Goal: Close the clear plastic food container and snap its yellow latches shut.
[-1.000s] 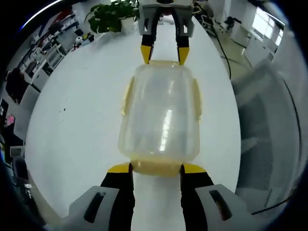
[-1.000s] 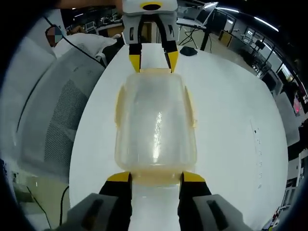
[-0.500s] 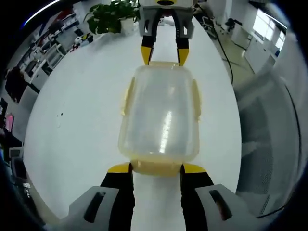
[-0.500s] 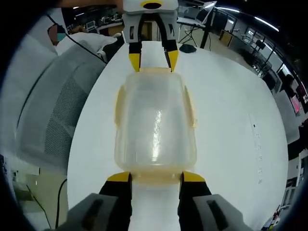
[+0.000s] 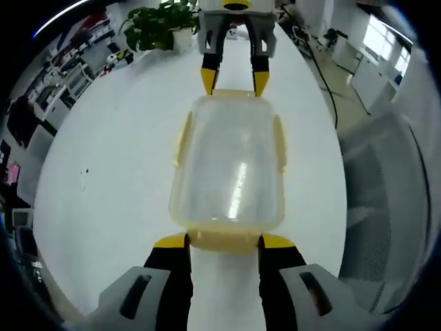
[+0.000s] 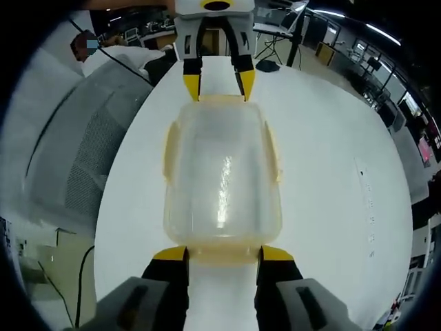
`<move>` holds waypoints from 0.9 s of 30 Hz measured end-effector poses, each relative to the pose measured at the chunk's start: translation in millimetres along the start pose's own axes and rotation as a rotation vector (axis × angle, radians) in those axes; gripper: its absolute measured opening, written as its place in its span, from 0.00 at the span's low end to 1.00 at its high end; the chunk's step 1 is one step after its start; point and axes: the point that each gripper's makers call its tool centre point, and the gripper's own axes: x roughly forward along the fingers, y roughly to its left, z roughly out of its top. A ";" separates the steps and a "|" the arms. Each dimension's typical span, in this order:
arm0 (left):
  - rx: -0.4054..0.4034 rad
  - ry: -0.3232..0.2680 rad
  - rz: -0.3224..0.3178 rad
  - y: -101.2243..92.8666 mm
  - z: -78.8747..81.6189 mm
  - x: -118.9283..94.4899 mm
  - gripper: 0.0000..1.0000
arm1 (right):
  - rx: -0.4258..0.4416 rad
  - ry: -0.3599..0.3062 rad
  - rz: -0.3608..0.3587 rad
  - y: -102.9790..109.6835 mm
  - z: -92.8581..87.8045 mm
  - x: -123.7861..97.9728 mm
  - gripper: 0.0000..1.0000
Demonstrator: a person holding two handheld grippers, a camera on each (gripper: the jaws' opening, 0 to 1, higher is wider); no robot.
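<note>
The clear plastic container (image 5: 231,165) lies flat on the white table (image 5: 117,172) with its lid on. Yellow latches run along its long sides (image 5: 182,138) and across its near end (image 5: 224,239). My left gripper (image 5: 224,241) is open, its yellow tips flanking that near end latch. At the far end my right gripper (image 5: 234,81) points back at me, tips at the far latch. In the right gripper view the container (image 6: 222,172) lies lengthwise; my right gripper (image 6: 224,254) is open around its near end latch (image 6: 224,254), and the left gripper (image 6: 215,86) stands at the far end.
A grey mesh chair (image 5: 386,207) (image 6: 76,158) stands close beside the table's long edge. A potted plant (image 5: 155,24) sits at the table's far end and a black cable (image 5: 320,62) runs along its edge. Bare tabletop (image 6: 331,179) lies on the container's other side.
Both views have shifted very slightly; the container and both grippers stay where they were.
</note>
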 end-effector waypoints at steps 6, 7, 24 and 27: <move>-0.006 0.008 -0.007 -1.5 -1.5 4.3 0.35 | 0.000 -0.006 0.008 0.4 -2.6 4.6 0.35; -0.006 0.009 -0.007 -1.3 -1.9 5.3 0.35 | 0.001 -0.006 0.009 0.4 -2.8 5.0 0.35; -0.009 0.010 -0.022 3.4 -9.5 17.4 0.35 | 0.014 -0.016 0.018 -3.5 -4.1 14.4 0.35; -0.009 0.008 -0.025 5.4 -8.8 19.4 0.35 | 0.021 -0.017 0.016 -4.2 -5.1 13.7 0.35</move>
